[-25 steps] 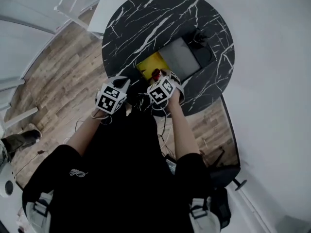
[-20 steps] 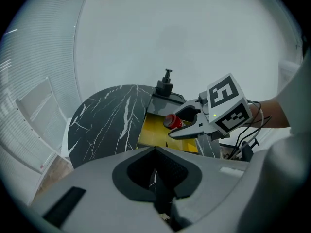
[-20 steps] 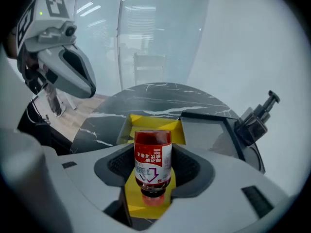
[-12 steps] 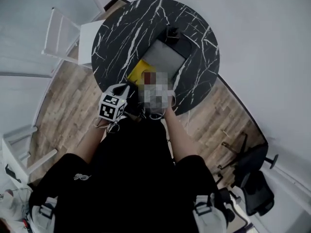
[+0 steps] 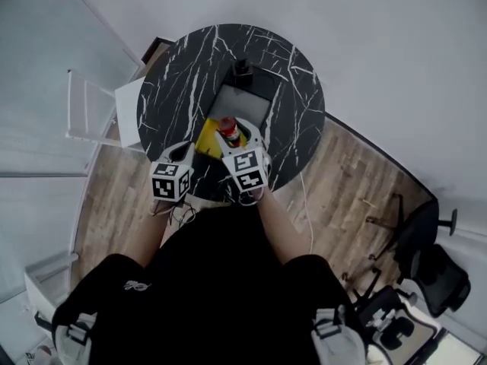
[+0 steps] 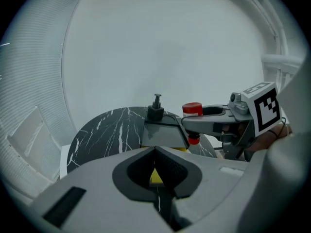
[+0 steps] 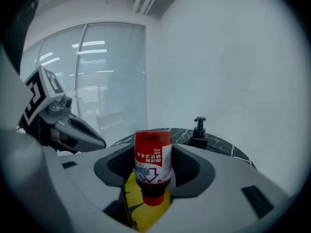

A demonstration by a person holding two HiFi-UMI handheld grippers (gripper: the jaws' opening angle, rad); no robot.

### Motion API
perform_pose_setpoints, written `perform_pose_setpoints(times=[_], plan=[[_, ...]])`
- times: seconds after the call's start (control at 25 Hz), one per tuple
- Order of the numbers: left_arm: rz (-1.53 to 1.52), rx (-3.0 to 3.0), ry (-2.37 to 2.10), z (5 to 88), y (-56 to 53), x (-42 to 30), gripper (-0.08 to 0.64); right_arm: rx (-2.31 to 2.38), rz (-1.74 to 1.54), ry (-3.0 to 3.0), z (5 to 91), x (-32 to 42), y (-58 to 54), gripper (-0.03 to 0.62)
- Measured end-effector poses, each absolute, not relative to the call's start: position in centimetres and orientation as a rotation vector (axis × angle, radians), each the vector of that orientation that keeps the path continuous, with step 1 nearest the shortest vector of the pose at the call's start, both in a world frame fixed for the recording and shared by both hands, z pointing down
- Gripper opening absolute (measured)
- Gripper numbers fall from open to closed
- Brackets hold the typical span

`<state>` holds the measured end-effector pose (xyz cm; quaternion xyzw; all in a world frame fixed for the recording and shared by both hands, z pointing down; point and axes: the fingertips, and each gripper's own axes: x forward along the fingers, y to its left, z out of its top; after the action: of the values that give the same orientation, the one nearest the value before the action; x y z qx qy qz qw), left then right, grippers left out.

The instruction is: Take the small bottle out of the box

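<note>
Grip: small bottle (image 7: 153, 171) clamped across its labelled body by the right gripper (image 7: 154, 152), jaws tight against both sides.
Long axis: vertical, crossing the jaws at a right angle; inverted, with the broad red end up and the dark neck and small red cap pointing down.
Place: directly over the yellow box (image 7: 146, 216), at the near side of the table (image 6: 104, 130); judged lifted clear, since the left gripper view shows the cap hanging just above the box edge.
Nearer hand: right, already carrying the load.
Left gripper (image 6: 155, 152): just left of the right one, jaws pressed together on nothing, a sliver of yellow showing through the cut-out behind the tips.
Coming move, as a judgement: sideways carry off the box, then a set-down on bare marble; cap-down pose calls for a wrist turn before standing it on its base.
Bottle: short cylinder, glossy printed label, likely hard plastic or glass, so smooth under the pads.
Box: thin card, bright yellow, light enough to shift if bumped.
Table: round, black with white veining, hard and slick.
Far side: grey flat case (image 5: 242, 111) touching the box's far edge, dark pump dispenser (image 6: 156, 109) beyond it.
Risk: slip or roll at release.
</note>
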<state>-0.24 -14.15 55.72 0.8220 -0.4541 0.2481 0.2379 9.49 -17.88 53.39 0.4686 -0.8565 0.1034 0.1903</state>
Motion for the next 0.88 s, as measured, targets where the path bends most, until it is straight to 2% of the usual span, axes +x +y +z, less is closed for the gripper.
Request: perform_pose_setpoints(times=[0.6,0.88], plan=[[0.375,2.56,-1.355,42.6,-17.4,2.6,-0.002,1.648,0.051,-2.572,38.3,14.0,-16.6,0.213],[0.28,2.632,-1.402,38.9,-16.9,2.7,-0.002,1.728,-0.067,-2.601,34.0,15.0,-14.9,0.213]])
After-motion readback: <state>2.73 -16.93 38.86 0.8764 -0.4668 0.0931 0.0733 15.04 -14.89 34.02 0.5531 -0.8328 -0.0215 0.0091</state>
